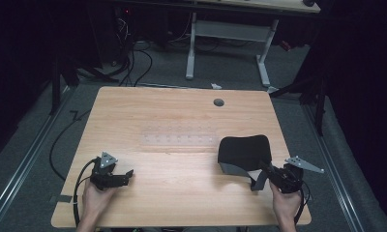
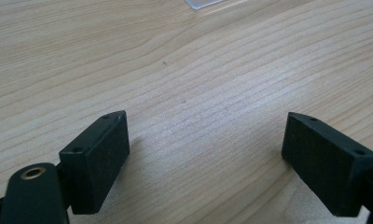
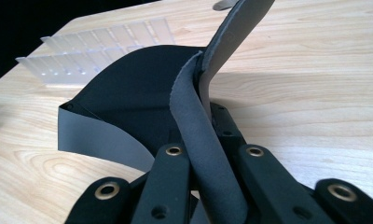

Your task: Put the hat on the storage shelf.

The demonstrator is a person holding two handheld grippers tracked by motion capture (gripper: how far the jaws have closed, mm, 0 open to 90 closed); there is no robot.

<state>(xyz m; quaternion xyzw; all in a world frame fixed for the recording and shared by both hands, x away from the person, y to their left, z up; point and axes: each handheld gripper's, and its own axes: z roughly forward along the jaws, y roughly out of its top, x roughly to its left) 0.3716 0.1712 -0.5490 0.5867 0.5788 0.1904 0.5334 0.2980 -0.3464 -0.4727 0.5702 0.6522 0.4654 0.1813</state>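
Black neoprene pad (image 1: 244, 151) on wooden bench (image 1: 182, 116), edge pinched in right tool (image 1: 265, 170); left tool (image 1: 129, 174) released, jaws spread over bare wood.

A light wooden table (image 1: 182, 121) with a round cable hole (image 1: 218, 102) near its far edge. A clear plastic strip (image 1: 178, 139) lies flat at mid-table. Right of it lies a black pad (image 1: 244, 150), its near edge curled up off the wood.

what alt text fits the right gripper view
The right gripper is clamped on a curled edge of a black, grey-backed flexible mat, lifting it off the light wooden table. A clear ridged plastic strip lies behind.
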